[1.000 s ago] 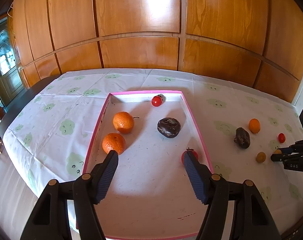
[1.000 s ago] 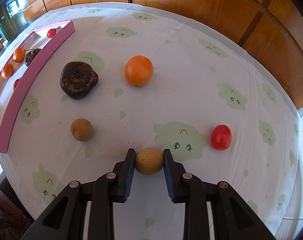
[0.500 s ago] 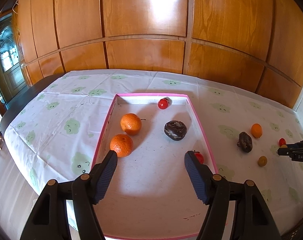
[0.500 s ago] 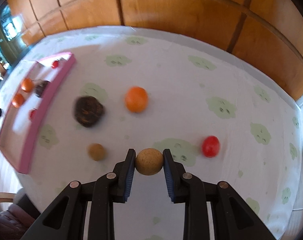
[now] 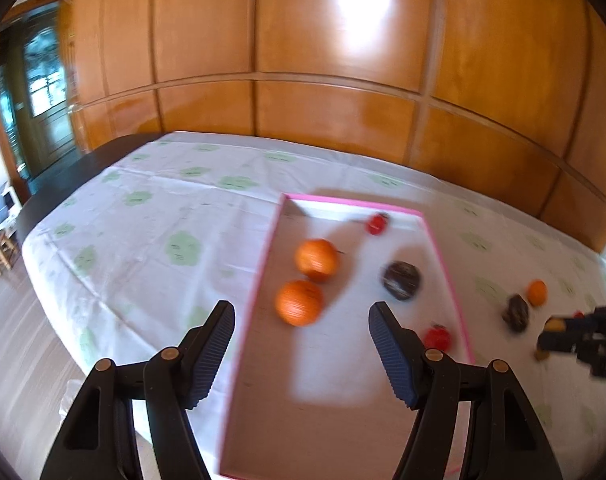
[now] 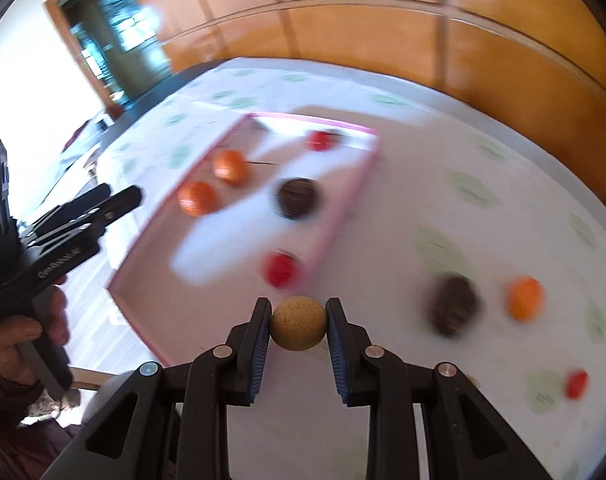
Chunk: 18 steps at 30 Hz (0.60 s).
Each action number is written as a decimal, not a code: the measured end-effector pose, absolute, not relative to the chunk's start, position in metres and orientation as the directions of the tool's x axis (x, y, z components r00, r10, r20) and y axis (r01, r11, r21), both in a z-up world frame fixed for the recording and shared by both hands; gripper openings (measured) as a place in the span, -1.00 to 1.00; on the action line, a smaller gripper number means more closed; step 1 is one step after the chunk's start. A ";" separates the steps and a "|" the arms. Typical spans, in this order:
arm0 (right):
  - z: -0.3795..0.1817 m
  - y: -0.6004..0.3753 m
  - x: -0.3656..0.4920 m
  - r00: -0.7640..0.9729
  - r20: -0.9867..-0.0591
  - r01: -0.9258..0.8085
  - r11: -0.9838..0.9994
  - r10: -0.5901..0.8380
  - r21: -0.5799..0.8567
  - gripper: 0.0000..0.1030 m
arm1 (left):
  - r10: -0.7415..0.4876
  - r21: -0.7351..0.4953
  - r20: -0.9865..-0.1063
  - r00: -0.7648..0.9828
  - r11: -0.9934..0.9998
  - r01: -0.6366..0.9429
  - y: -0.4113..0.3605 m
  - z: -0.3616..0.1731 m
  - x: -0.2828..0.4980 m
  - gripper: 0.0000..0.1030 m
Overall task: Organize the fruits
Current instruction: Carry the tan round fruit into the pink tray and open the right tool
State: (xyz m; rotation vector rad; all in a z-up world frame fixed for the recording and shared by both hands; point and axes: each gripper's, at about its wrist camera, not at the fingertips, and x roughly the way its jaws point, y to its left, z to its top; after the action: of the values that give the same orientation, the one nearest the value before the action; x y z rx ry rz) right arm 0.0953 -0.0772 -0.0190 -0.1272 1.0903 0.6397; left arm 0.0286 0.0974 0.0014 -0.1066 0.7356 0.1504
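Right wrist view showed our right gripper (image 6: 299, 322) clenched on the tan fruit (image 6: 299, 323), a rough, speckled ball pinched between ribbed blue pads. A second earlier it sat on the cloth; now we held it raised near the pink-rimmed tray (image 6: 345, 204), which had swung into view ahead. Our left gripper (image 5: 301, 350) hung released, fingers spread wide over the tray's near end, shifted left since before. Inside lay two dimpled oranges (image 5: 317, 260), a dark wrinkled fruit (image 5: 401, 281) and glossy red ones (image 5: 437, 337), all blurred.
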 end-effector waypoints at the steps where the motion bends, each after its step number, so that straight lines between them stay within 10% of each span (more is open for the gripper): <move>1: -0.021 -0.066 0.097 0.293 -0.855 -0.554 0.804 0.429 0.214 -0.46 | 0.111 -0.044 -0.673 0.731 0.981 -0.189 0.104 0.002 0.029 0.36; 18: -0.035 -0.017 0.115 0.317 -0.832 -0.522 0.817 0.454 0.247 -0.31 | 0.152 -0.045 -0.698 0.700 0.966 -0.254 0.132 -0.012 0.020 0.36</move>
State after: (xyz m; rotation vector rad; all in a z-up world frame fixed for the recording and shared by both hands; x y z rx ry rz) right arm 0.1150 -0.0173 -0.0348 -0.0716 1.0702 0.6430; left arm 0.0201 0.1317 -0.0121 -0.1415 0.7632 0.2270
